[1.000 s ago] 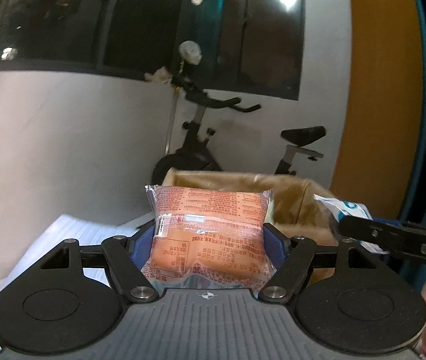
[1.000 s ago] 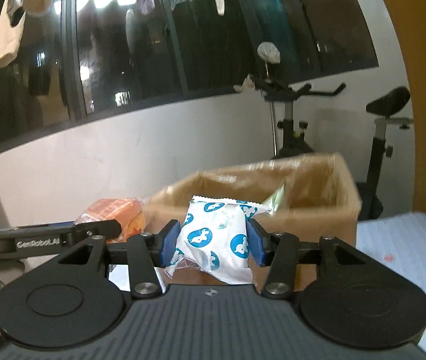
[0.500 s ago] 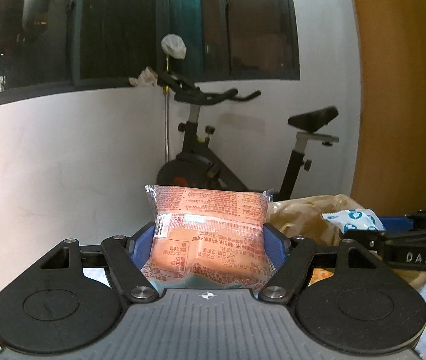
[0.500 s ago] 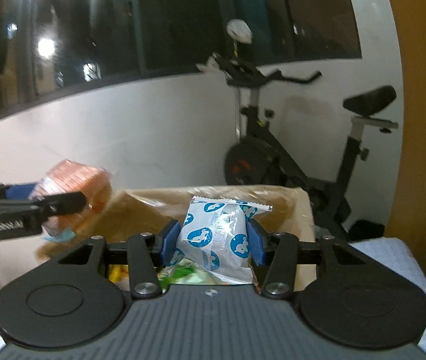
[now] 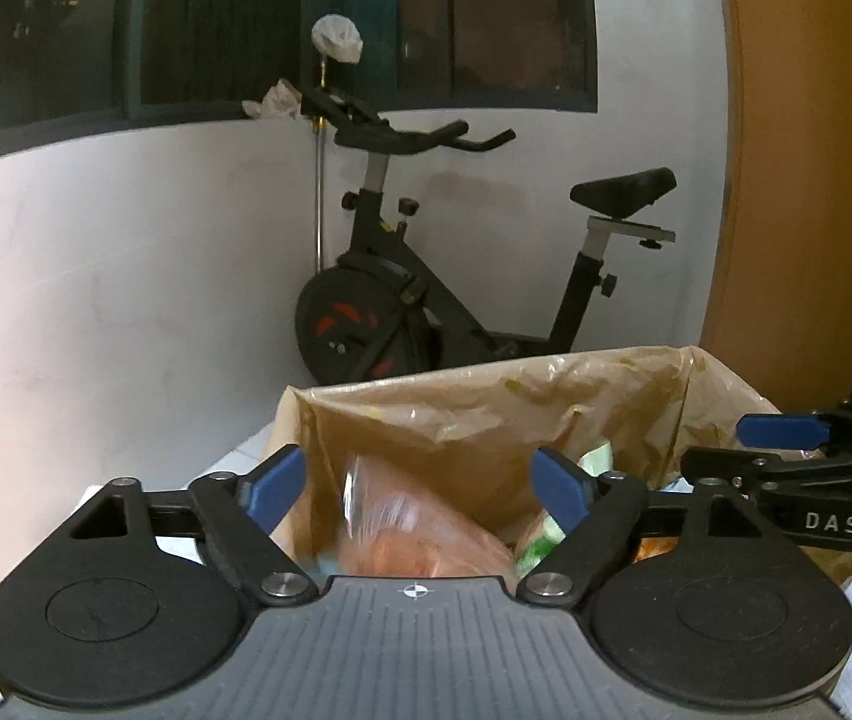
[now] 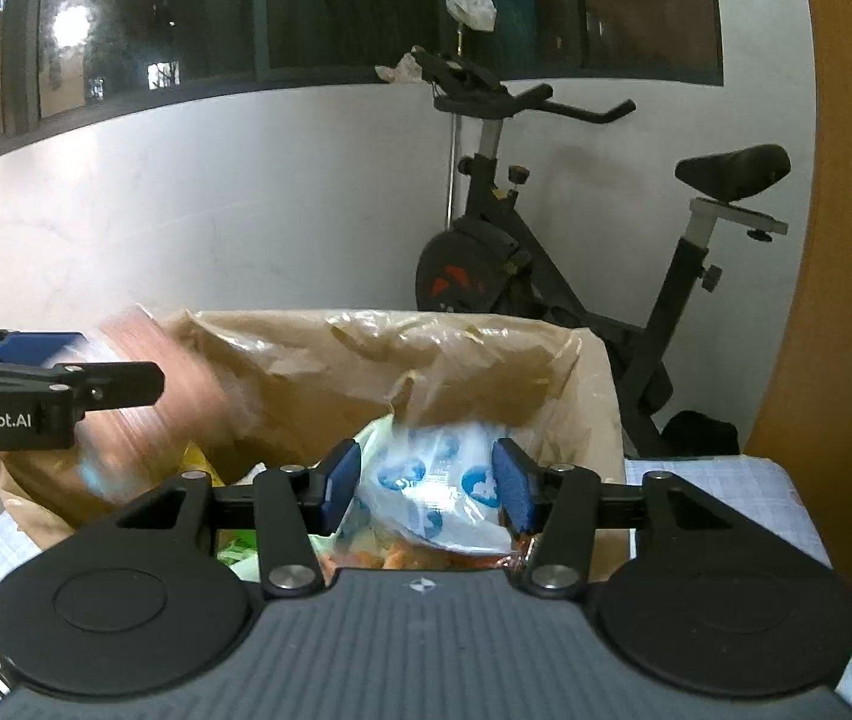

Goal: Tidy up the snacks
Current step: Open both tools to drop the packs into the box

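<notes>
A cardboard box lined with a brown plastic bag (image 5: 486, 402) (image 6: 318, 372) stands in front of both grippers. My left gripper (image 5: 417, 468) (image 6: 96, 360) is over the box and its jaws are opening. The orange snack pack (image 5: 408, 534) (image 6: 180, 396) is blurred, clear of the pads and dropping into the box. My right gripper (image 6: 426, 462) (image 5: 756, 447) is also over the box with its jaws opening. The white packet with blue prints (image 6: 444, 492) sits tilted and blurred between the pads, slipping down.
Green (image 5: 537, 546) and yellow (image 6: 201, 462) snack packets lie inside the box. An exercise bike (image 5: 414, 312) stands behind it against a white wall under dark windows. An orange panel (image 5: 804, 180) rises at the right. The box stands on a white checked cloth (image 6: 720, 480).
Both grippers have opened over the box. The orange pack has left the left pads and the white packet has sunk and tilted between the right pads. The box now lies closer below.
</notes>
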